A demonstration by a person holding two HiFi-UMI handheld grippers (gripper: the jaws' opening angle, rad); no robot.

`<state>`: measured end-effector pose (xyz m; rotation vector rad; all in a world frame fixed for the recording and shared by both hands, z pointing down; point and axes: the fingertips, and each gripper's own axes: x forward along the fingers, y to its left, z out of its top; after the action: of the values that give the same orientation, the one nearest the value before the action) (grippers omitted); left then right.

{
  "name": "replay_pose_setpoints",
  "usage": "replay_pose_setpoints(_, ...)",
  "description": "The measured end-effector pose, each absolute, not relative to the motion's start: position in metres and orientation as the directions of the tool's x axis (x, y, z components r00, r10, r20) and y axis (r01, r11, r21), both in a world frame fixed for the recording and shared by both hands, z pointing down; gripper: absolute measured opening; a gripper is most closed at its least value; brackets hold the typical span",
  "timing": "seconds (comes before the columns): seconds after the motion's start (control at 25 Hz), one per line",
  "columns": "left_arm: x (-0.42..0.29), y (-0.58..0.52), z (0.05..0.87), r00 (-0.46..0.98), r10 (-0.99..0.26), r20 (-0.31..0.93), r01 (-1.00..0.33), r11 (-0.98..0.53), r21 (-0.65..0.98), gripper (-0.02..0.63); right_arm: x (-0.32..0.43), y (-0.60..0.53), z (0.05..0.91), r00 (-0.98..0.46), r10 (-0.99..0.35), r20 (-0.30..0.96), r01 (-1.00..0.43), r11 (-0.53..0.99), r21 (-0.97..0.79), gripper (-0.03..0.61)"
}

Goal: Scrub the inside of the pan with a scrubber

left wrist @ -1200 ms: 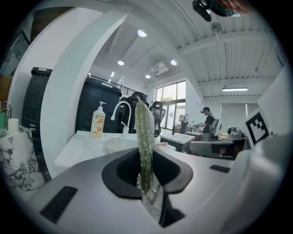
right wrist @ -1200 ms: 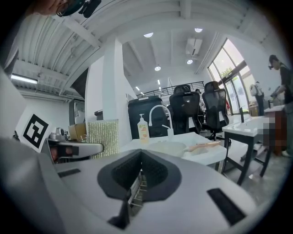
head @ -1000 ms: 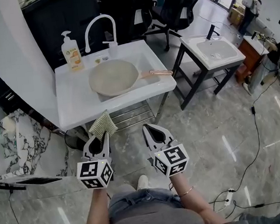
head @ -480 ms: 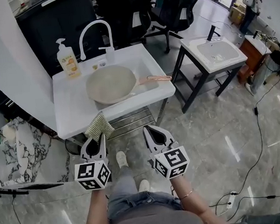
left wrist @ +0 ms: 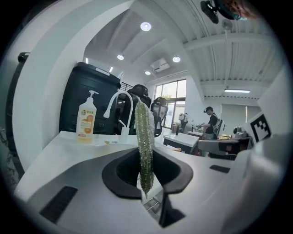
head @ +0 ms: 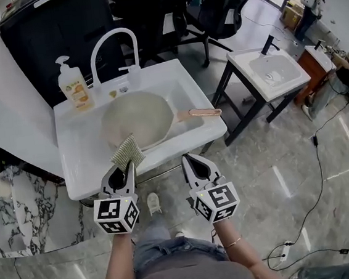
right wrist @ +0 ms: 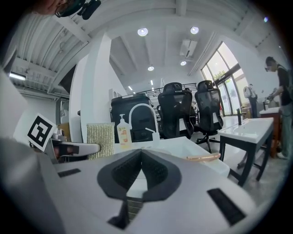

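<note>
Scrubber (head: 128,153) nearer pan (head: 138,116) (rim part-hidden)

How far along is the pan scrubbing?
Done: the left gripper has the scrubber clamped. In hand: it is held at the front edge of the sink, not yet in the pan. Left: all the scrubbing; the right gripper, shut and empty, is off the handle.

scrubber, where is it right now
In the head view the scrubber is clamped between the jaws of the left gripper, left of centre, over the sink's front rim, just short of the pan.
</note>
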<state>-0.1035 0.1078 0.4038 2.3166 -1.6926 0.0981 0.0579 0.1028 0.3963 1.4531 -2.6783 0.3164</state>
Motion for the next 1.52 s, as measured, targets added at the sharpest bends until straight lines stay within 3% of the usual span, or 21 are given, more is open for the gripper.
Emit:
replay_pose_setpoints(0.68,-0.152,-0.064,0.415,0.416,-0.87,0.263,-0.905,-0.37,0.209,0.069,0.025,-0.059,0.401,-0.391,-0.885,0.253,-0.92,0.375,-0.11,0.011)
replay_pose_setpoints(1.16,-0.129,-0.11,0.444,0.489,-0.795,0.36,-0.872,-0.432,0.23,0.069,0.054,-0.102,0.425,-0.316,-0.889,0.331,-0.949,0.295,-0.112,0.011)
replay_pose_setpoints(1.52,-0.082,-0.128,0.483,0.581,-0.66,0.477,-0.81,-0.525,0.261,0.069,0.075,-0.122,0.444,-0.303,-0.875,0.378,-0.953,0.271,-0.138,0.011)
